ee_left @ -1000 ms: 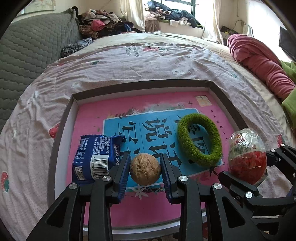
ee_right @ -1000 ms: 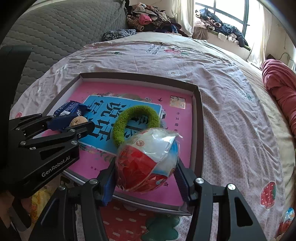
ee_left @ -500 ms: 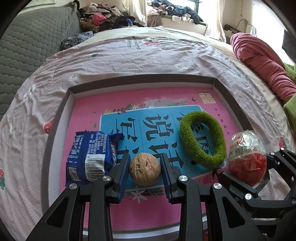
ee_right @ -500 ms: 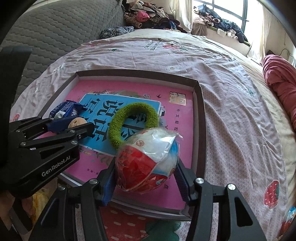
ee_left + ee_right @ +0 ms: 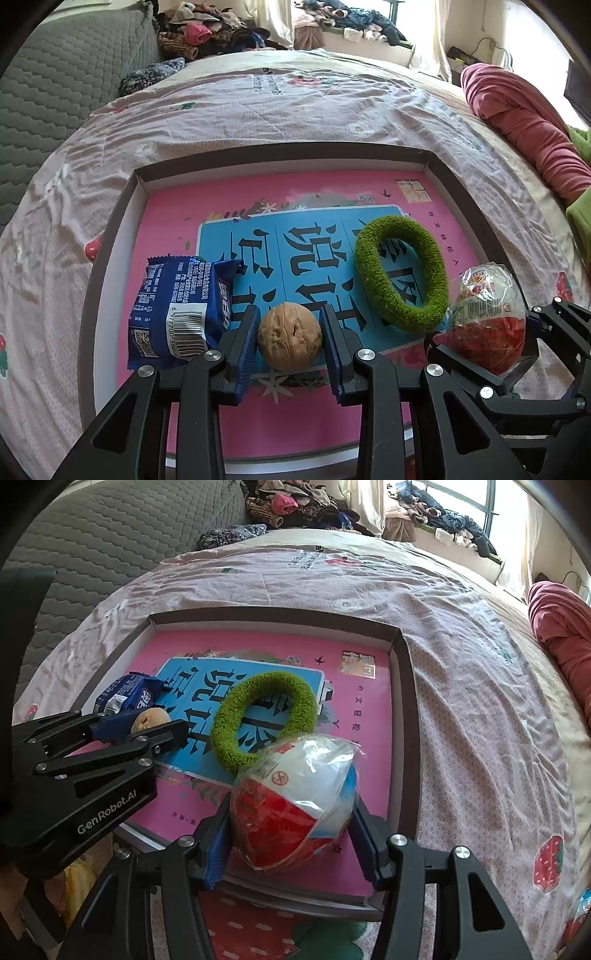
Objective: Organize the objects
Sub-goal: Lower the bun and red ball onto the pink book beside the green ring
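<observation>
My left gripper (image 5: 289,339) is shut on a brown walnut (image 5: 289,341), held over the near part of a shallow pink tray (image 5: 122,206) on the bed. A blue snack packet (image 5: 177,310) lies in the tray just left of the walnut, and a green fuzzy ring (image 5: 400,273) lies to its right. My right gripper (image 5: 291,830) is shut on a red, white and blue wrapped egg-shaped toy (image 5: 295,808) above the tray's near right corner. The right wrist view also catches the left gripper (image 5: 147,725), the walnut (image 5: 149,718), the packet (image 5: 125,698) and the ring (image 5: 264,720).
The tray's raised grey rim (image 5: 406,716) sits on a pink patterned bedsheet (image 5: 461,664). A grey quilted headboard (image 5: 55,92) stands at the left, a pile of clothes (image 5: 221,33) at the back, and a rolled red blanket (image 5: 524,122) at the right.
Both grippers have edged slightly closer over the tray with their objects still held; nothing was let go or picked up.
</observation>
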A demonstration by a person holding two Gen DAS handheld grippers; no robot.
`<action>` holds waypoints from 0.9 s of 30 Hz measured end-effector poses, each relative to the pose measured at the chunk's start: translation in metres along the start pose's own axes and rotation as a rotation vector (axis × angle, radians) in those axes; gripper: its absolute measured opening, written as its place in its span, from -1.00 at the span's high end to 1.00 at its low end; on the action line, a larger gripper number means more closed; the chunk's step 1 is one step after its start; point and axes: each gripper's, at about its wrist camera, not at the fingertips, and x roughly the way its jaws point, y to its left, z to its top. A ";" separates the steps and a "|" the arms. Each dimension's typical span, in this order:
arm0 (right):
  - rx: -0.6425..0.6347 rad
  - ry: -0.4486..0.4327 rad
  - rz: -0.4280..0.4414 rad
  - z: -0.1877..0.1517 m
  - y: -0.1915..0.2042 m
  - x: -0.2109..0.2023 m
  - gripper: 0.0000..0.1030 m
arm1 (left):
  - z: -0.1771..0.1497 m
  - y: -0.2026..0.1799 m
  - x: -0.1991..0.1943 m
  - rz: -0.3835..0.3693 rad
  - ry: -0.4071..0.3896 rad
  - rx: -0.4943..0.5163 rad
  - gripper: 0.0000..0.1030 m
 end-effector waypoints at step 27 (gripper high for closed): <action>0.035 0.037 0.009 -0.002 -0.004 -0.003 -0.23 | -0.006 0.013 -0.002 0.008 0.041 -0.036 -0.26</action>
